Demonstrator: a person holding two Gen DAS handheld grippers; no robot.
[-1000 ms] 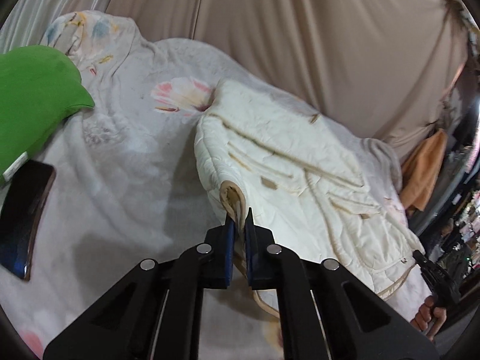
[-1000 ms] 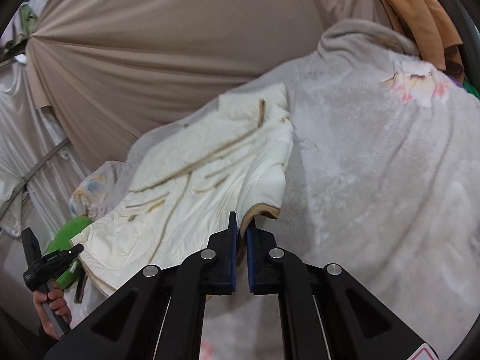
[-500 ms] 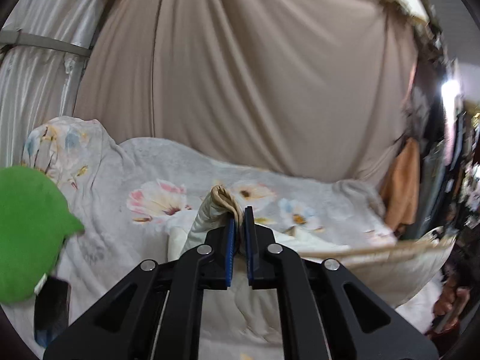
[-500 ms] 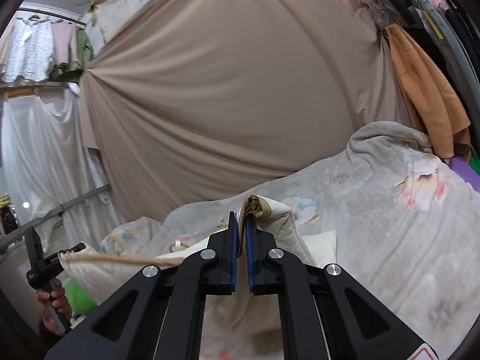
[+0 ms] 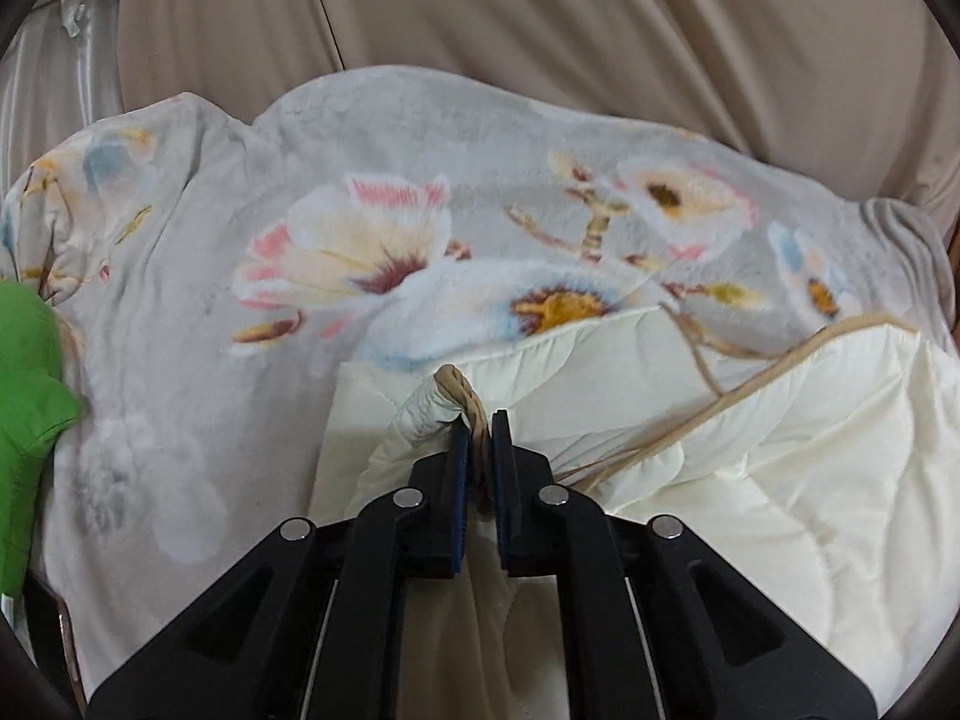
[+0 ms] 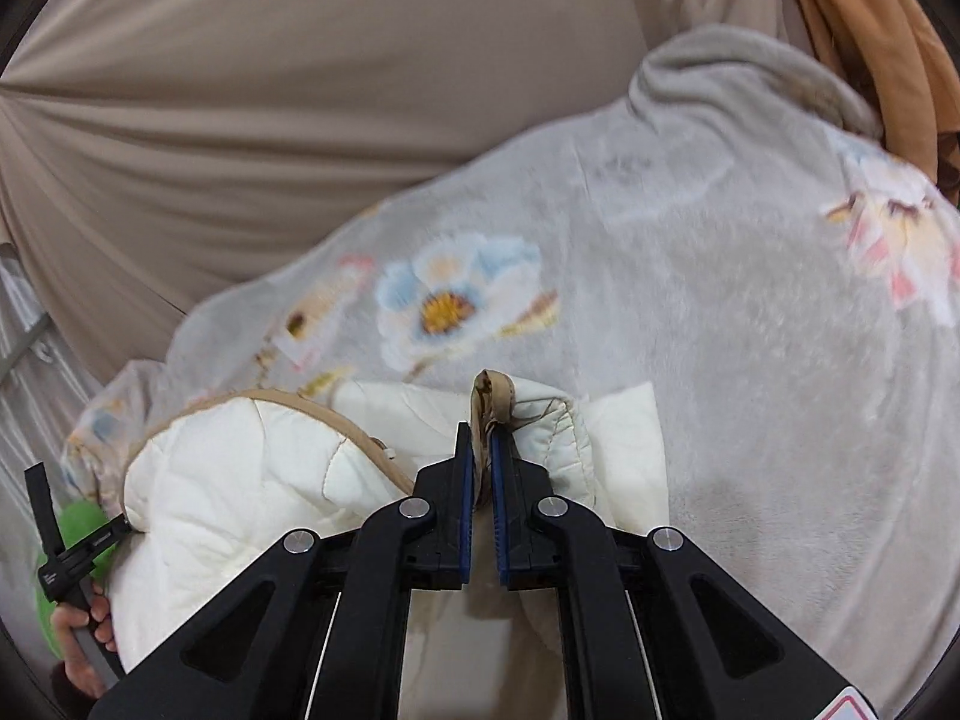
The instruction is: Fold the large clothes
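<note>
A cream quilted garment [image 5: 750,480] with tan binding lies doubled over on a grey floral blanket [image 5: 210,312]. My left gripper [image 5: 479,423] pinches a tan-trimmed corner of it; its jaws are opening slightly, with the fabric still between the blue pads. In the right wrist view the same garment [image 6: 240,480] bulges at lower left. There my right gripper [image 6: 480,432] is shut on another tan-trimmed corner that sticks up above its tips. A hand [image 6: 84,624] holding the left gripper's handle shows at the left edge.
A green cushion [image 5: 24,420] lies on the blanket's left side, seen again as a green cushion [image 6: 78,522] behind the hand. A beige curtain [image 5: 540,30] hangs behind the bed. An orange cloth [image 6: 870,30] hangs at the top right.
Both grippers lifted their garment corners high, carried them across toward the curtain, then came down. The garment, spread flat before, is now folded over itself.
</note>
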